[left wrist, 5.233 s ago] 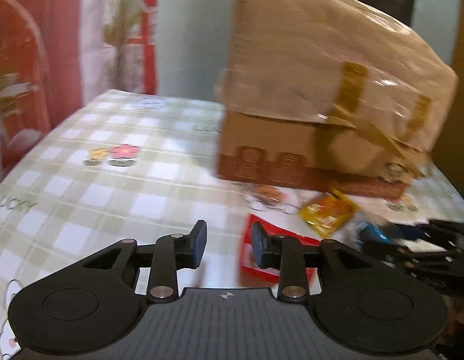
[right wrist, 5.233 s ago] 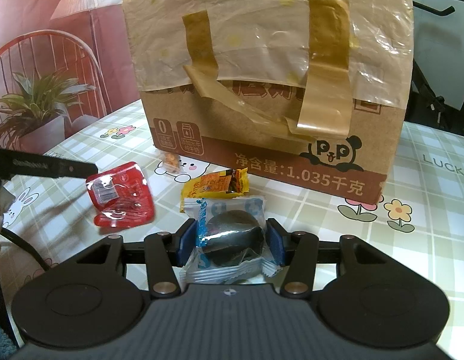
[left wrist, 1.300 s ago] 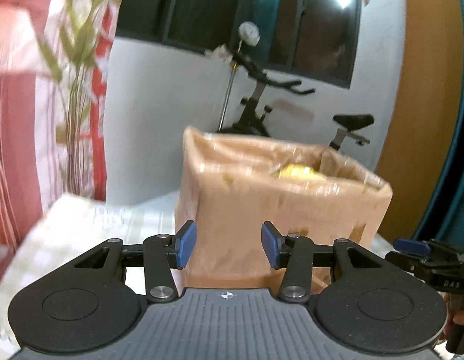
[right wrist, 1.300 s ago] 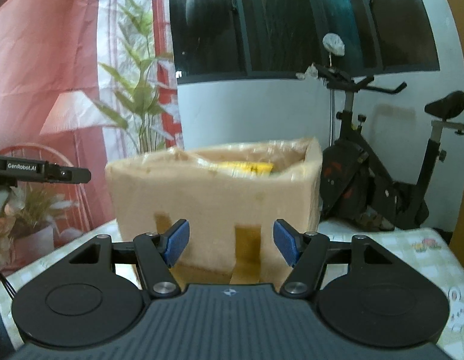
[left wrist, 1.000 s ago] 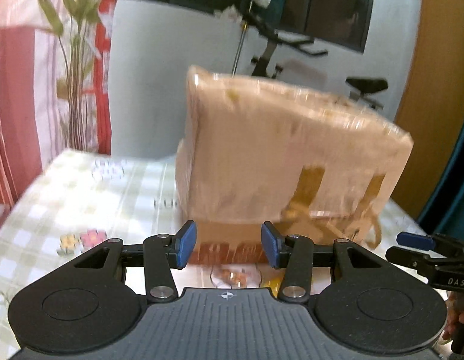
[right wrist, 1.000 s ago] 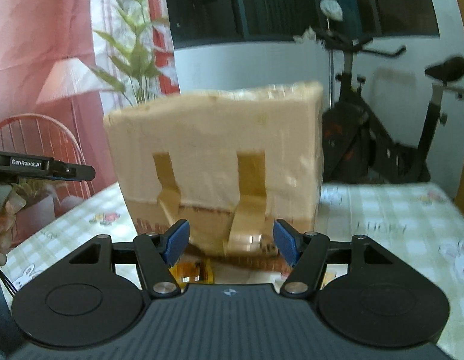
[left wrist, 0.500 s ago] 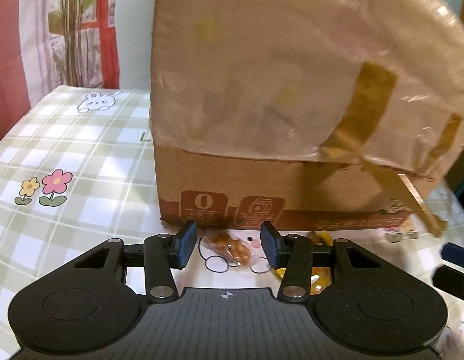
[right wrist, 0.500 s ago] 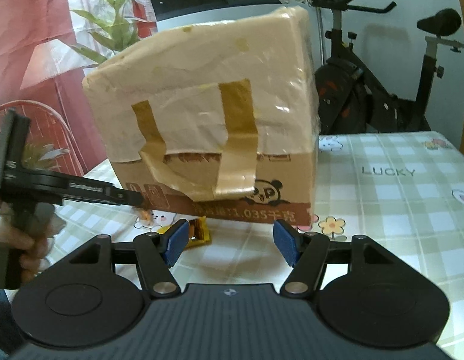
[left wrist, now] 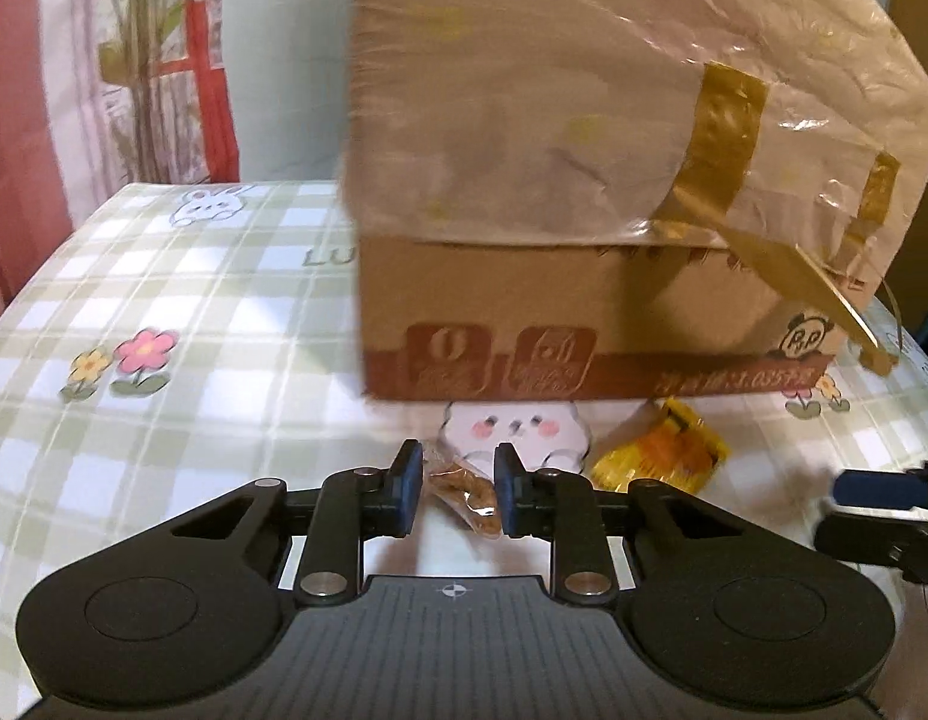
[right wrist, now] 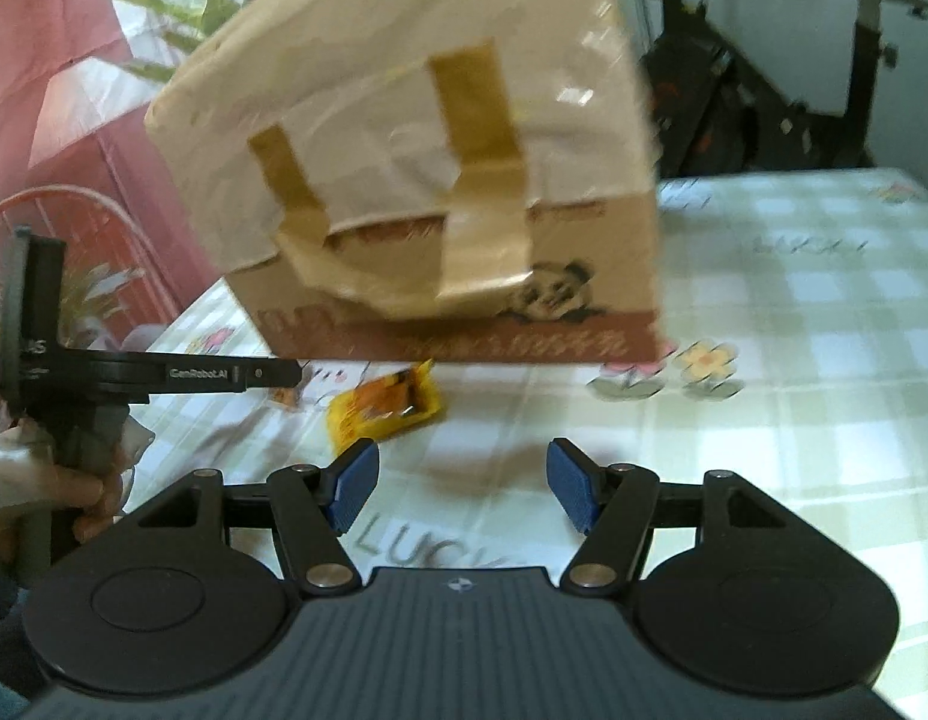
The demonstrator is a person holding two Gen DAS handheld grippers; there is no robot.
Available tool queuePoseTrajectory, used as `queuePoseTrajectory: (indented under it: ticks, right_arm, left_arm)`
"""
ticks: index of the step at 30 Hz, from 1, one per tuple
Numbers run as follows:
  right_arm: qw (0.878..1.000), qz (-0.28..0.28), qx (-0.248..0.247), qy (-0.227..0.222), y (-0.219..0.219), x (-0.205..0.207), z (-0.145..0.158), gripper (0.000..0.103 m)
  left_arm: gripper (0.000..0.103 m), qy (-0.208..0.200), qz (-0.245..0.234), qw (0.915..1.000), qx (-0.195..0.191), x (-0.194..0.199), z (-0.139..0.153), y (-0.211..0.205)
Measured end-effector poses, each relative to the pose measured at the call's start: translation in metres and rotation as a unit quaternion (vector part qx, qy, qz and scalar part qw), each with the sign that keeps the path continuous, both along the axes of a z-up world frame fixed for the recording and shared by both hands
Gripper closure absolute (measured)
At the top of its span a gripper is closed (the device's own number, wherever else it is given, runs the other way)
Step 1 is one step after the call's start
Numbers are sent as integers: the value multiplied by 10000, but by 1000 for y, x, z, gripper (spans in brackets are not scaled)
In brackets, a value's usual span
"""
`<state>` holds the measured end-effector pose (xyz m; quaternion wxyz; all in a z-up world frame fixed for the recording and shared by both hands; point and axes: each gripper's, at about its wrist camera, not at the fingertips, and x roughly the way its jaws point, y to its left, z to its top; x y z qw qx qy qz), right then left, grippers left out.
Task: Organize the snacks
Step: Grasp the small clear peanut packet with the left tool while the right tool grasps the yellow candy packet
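Observation:
A small clear packet of brown snacks (left wrist: 464, 489) lies on the checked tablecloth in front of the tall cardboard box (left wrist: 583, 180). My left gripper (left wrist: 458, 487) is low over it. Its jaws are closing, with the packet between them and the blue pads touching its sides. To the right of it lies a yellow snack packet (left wrist: 661, 459), which the right wrist view shows too (right wrist: 386, 408). My right gripper (right wrist: 464, 489) hovers open over bare cloth with nothing between its pads. The box (right wrist: 434, 180) is wrapped in plastic with brown tape strips.
The table (left wrist: 164, 300) reaches left and back beside the box, and to the right in the right wrist view. A hand (right wrist: 74, 492) holds the left gripper's handle. Behind the table stand an exercise bike (right wrist: 763, 90), a plant and a red chair (right wrist: 74, 210).
Both grippers have dropped from the level of the box top to the tabletop. The left jaws narrowed around the brown packet. The right gripper's silver packet and the red packet are gone.

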<state>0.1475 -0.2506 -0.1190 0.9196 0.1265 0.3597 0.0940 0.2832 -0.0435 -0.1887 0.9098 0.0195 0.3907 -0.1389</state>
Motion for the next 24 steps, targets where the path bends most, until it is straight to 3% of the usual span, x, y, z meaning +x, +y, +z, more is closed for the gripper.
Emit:
queuePoseTrajectory:
  ticks: [10,13,17,20,24]
  right_arm:
    - [9973,336,299,573,41,45,-15,38]
    - [9985,13,-42,543,58,61,-15,37]
    - [9969,-446,-434,472,75,77,-18,27]
    - [9942,-711,-630,503,81,88,-24,25]
    - [9901,-632,-1159,478,92,90,-28,25]
  left_arm:
    - [76,-57,374,9990,-251,-24,-2,42]
    - [76,-105,443,9984,-330,-27,-4,45]
    - [75,-149,489,9978,-422,-28,-6,46]
    - [75,-161,492,9975,-481,-28,-7,48]
    - [75,-208,521,9971,-507,-31,-8,48]
